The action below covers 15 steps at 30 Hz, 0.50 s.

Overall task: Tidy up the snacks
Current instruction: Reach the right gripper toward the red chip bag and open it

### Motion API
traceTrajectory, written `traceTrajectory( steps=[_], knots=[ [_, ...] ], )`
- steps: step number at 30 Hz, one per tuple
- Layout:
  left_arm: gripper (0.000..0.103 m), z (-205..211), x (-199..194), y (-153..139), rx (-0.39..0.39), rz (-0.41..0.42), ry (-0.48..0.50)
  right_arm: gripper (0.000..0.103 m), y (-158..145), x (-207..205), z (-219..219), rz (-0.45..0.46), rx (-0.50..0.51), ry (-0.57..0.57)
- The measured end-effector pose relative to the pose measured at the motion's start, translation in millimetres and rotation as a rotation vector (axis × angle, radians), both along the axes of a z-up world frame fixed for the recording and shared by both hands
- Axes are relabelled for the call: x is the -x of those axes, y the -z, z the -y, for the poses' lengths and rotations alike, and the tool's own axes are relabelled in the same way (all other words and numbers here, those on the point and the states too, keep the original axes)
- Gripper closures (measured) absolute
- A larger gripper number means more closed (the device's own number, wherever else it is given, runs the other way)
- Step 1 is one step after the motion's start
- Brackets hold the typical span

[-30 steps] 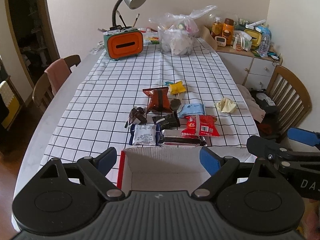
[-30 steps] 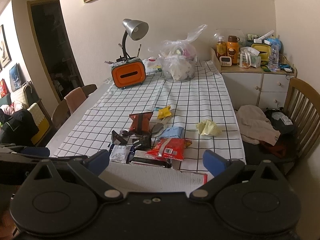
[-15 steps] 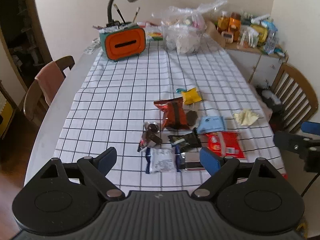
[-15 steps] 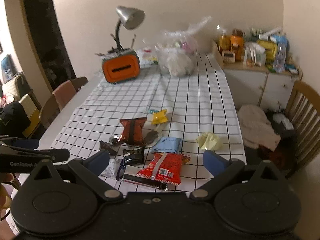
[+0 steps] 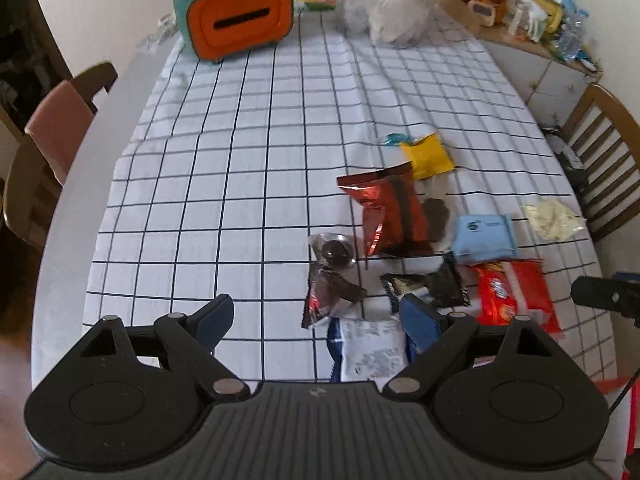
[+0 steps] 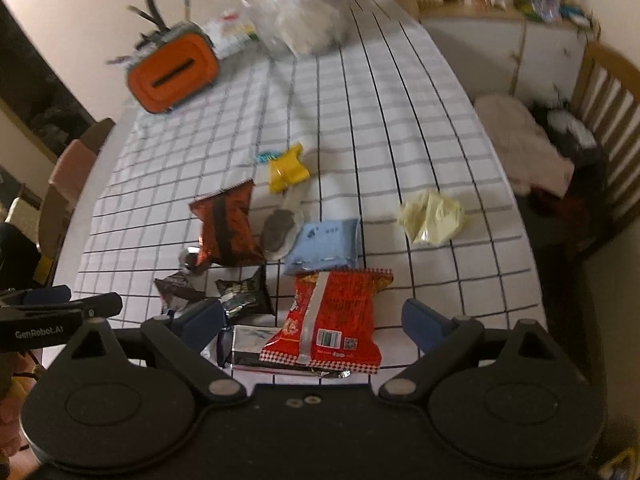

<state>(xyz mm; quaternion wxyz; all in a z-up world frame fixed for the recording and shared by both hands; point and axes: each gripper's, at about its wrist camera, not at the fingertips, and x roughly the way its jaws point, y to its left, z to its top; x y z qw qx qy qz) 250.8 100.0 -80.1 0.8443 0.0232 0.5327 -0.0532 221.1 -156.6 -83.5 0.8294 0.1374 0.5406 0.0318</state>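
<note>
Several snack packs lie in a cluster on the checked tablecloth (image 5: pixel 240 184): a red foil bag (image 5: pixel 390 210), a yellow pack (image 5: pixel 427 155), a light blue pack (image 5: pixel 485 236), a red bag with a barcode (image 6: pixel 334 320), a black pack (image 5: pixel 426 286), a white pack (image 5: pixel 372 354) and a small dark wrapper (image 5: pixel 326 294). My left gripper (image 5: pixel 316 316) is open and empty, just above the near side of the cluster. My right gripper (image 6: pixel 312 316) is open and empty, with the red barcode bag between its fingers' line of sight.
An orange tissue box (image 5: pixel 238 20) and a clear plastic bag (image 5: pixel 386 4) stand at the table's far end. A crumpled pale yellow paper (image 6: pixel 434 216) lies right of the snacks. Wooden chairs stand on the left (image 5: pixel 48 148) and right (image 5: pixel 604 148). A cluttered cabinet (image 6: pixel 480 12) is behind.
Both grippers have moved forward and tilted down over the table. The white box with a red edge at the near table edge has dropped out of view. The snacks now look closer.
</note>
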Motion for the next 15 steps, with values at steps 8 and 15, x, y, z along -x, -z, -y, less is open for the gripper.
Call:
traceTrajectory(
  steps=[8, 15],
  knots=[
    [0.013, -6, -46, 31, 0.000, -0.067, -0.014, 0.011, 40, -25, -6, -0.136, -0.026, 0.036],
    [0.013, 3, -77, 62, -0.019, -0.108, -0.020, 0.013, 61, -34, -9, -0.203, -0.027, 0.047]
  ],
)
